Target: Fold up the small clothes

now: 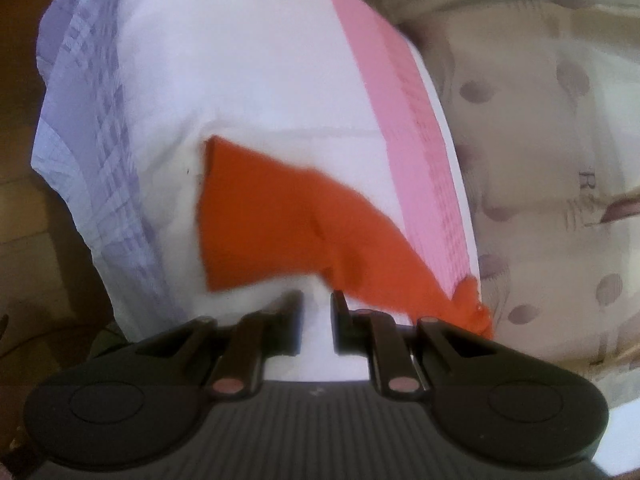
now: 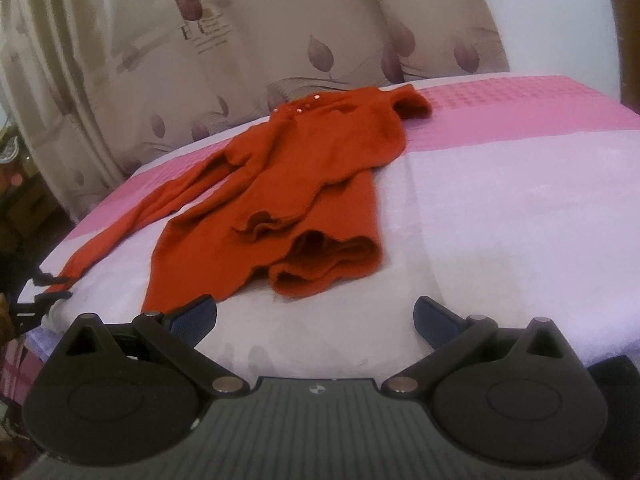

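The orange top lies on the pink-and-white cover, collar at the far edge, hem near, its long axis running away from the right gripper. That gripper hovers just short of the hem, jaws wide apart, nothing in them. A long sleeve trails left toward the left gripper, jaws nearly together, apparently empty, body just beyond. The right looks nearer the hem.
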`<state>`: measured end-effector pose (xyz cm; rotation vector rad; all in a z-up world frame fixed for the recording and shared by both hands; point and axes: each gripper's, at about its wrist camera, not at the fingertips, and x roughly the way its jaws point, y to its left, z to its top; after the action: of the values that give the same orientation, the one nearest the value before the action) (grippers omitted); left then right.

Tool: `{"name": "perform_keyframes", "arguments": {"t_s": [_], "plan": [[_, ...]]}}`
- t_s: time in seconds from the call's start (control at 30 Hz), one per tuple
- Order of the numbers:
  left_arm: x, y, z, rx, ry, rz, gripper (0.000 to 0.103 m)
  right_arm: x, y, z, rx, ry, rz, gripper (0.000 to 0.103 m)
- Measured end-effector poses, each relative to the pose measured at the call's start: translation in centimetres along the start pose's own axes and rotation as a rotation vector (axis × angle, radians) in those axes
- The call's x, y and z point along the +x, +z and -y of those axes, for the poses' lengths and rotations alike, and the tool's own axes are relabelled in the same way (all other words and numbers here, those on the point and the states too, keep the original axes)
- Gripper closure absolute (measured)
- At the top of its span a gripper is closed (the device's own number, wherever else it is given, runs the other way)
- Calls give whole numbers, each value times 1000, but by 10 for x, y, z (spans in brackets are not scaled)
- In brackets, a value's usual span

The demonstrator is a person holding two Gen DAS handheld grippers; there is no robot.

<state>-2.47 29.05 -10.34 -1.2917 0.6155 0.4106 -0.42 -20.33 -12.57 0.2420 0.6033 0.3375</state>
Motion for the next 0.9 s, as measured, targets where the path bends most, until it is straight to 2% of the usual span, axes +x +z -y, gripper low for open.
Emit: {"name": "perform_keyframes", "arguments": {"t_s": [0.13,0.23,0.3,0.33,0.37,0.4,0.43,0.47,0.57,0.77,0.9], "plan": [[3,2,6,-12,27,37,89,-2,0,2,6,14,2,0],[6,-1,9,10,18,70,87,-2,0,6,18,20,8,0],[8,0,9,24,-30,64,73,-2,1,8,20,22,9,0],[9,2,6,12,-81,57,50,-2,1,8,19,23,10,0],[9,3,2,-20,-151,55,20,-1,0,8,15,23,11,0],[9,3,1,-40,-206,59,7,-1,0,8,13,23,12,0],[8,2,2,-37,-220,68,0,0,0,8,11,25,12,0],[7,2,6,-26,-188,73,0,0,0,8,10,26,13,0],[7,-2,13,-17,-152,76,0,1,1,10,15,33,16,0],[7,-2,4,-113,-171,113,0,3,0,14,15,43,29,0],[10,-2,8,-57,-162,179,1,4,0,15,6,51,30,0]]}}
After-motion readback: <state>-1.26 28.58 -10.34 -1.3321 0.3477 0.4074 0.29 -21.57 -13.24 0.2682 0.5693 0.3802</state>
